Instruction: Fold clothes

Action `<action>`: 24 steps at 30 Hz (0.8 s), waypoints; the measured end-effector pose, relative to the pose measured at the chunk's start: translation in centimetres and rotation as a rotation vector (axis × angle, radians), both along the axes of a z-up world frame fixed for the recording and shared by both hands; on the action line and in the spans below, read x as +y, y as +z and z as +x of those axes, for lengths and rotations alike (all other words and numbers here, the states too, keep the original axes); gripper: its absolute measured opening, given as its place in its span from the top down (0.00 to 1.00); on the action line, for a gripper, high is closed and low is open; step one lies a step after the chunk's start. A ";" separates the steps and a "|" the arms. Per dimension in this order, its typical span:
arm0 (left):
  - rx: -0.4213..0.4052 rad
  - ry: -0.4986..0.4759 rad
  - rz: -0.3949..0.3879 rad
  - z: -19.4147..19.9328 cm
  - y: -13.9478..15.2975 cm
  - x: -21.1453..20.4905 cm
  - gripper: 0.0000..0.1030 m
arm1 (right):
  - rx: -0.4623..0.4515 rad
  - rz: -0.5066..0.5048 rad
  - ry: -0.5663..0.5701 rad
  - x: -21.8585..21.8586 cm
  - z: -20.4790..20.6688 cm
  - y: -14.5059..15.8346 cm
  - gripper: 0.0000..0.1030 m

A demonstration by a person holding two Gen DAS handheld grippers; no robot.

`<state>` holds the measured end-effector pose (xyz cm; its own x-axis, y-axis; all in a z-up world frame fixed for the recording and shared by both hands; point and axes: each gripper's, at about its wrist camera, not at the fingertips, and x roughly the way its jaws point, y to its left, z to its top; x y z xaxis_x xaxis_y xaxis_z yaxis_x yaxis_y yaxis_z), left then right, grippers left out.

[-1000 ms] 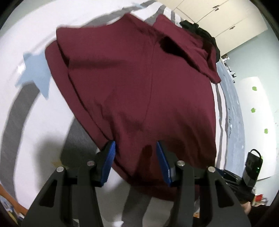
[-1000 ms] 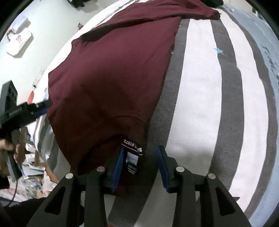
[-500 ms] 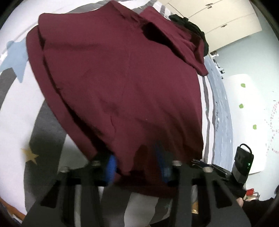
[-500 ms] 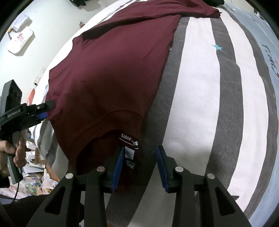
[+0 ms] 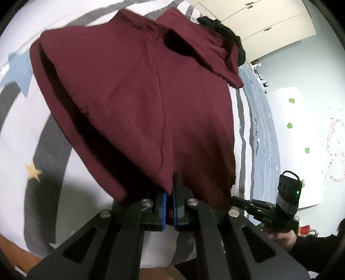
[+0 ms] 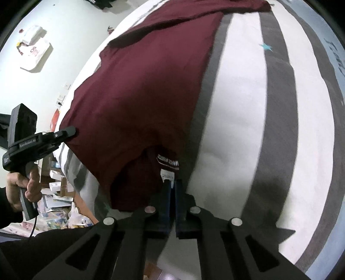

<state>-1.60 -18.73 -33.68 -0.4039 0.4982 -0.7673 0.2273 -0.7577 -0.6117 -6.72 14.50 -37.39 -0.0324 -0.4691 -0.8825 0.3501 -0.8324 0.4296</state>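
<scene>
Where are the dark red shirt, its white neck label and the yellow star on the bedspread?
dark red shirt [image 5: 133, 97]: left wrist view, middle of the cloth.
white neck label [image 6: 167, 175]: right wrist view, label face.
yellow star [image 5: 32, 171]: left wrist view, star's centre.

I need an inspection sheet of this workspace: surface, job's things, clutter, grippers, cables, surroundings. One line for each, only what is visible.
Surface: bed cover with grey and white stripes and small stars.
Job's things: maroon T-shirt spread on the cover, neck label showing.
Clutter: dark garment beyond the shirt; papers and bags on the floor.
Grippers: left gripper shut on the shirt's edge; right gripper shut on the collar by the label.
Cables: thin black cable hanging below the left handle.
Surroundings: cream cupboards, wall with green stickers.
</scene>
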 end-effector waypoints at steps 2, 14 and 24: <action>-0.006 0.015 0.003 0.6 -0.1 -0.3 0.97 | -0.010 0.012 -0.009 0.2 -0.2 -0.1 1.00; -0.038 -0.012 -0.055 0.5 -1.4 0.1 0.97 | 0.077 -0.002 -0.082 -0.8 -3.3 3.1 0.56; -0.021 -0.038 -0.070 0.0 -1.4 0.8 0.97 | 0.022 -0.035 -0.062 -1.7 -6.5 0.6 0.95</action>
